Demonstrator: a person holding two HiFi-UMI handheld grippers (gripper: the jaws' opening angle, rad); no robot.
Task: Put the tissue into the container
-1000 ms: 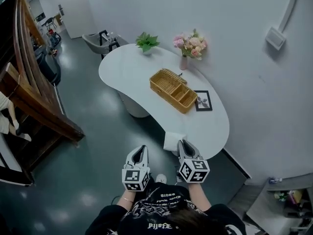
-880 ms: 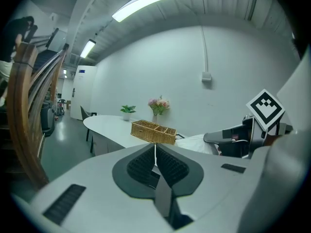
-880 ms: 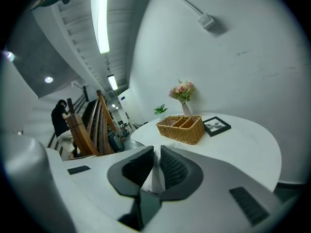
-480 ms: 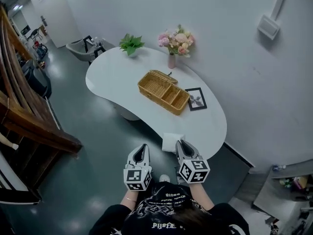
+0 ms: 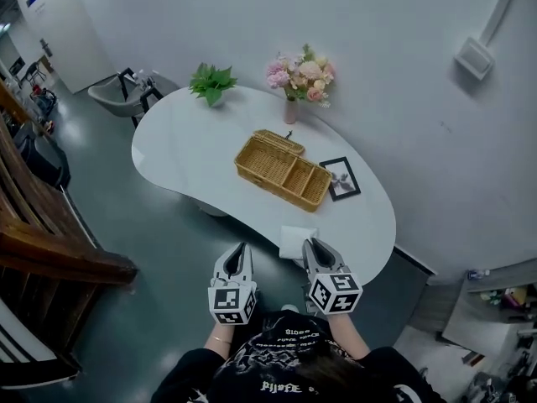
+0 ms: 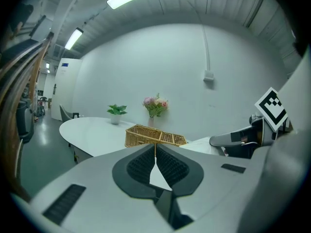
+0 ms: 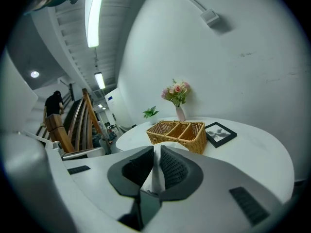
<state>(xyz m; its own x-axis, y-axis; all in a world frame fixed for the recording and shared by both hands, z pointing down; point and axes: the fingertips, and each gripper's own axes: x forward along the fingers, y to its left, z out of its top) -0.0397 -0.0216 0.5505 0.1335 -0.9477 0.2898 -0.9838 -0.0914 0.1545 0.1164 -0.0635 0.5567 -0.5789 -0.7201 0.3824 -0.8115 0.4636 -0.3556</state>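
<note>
Two grippers are held side by side in front of the person, at the near edge of a white curved table point(image 5: 189, 133).

The left gripper point(image 5: 242, 248) is seen with its jaws brought together: in the left gripper view the ribbed pads point(image 6: 142, 165) meet at their tips, with only a narrow gap left lower down, and nothing is gripped between them. It is held over the floor, just off the table's edge.

The right gripper point(image 5: 309, 243) is closed on the tissue point(image 5: 295, 240). In the right gripper view a thin white fold is pinched between the two dark pads, which are kept only slightly apart by it. From the head view, the rest of the tissue is seen sticking out ahead of the jaw tips as a pale square at the table's near edge.

The wicker basket point(image 5: 276, 183) is set near the middle of the table, well apart from the tissue and beyond it. It is divided into compartments, with a flap raised at its far end. A black picture frame point(image 5: 340, 179) is laid flat just beside the basket, on the wall side. A vase of pink flowers point(image 5: 298, 78) and a small green plant point(image 5: 210, 82) are placed at the far edge of the table.
</note>
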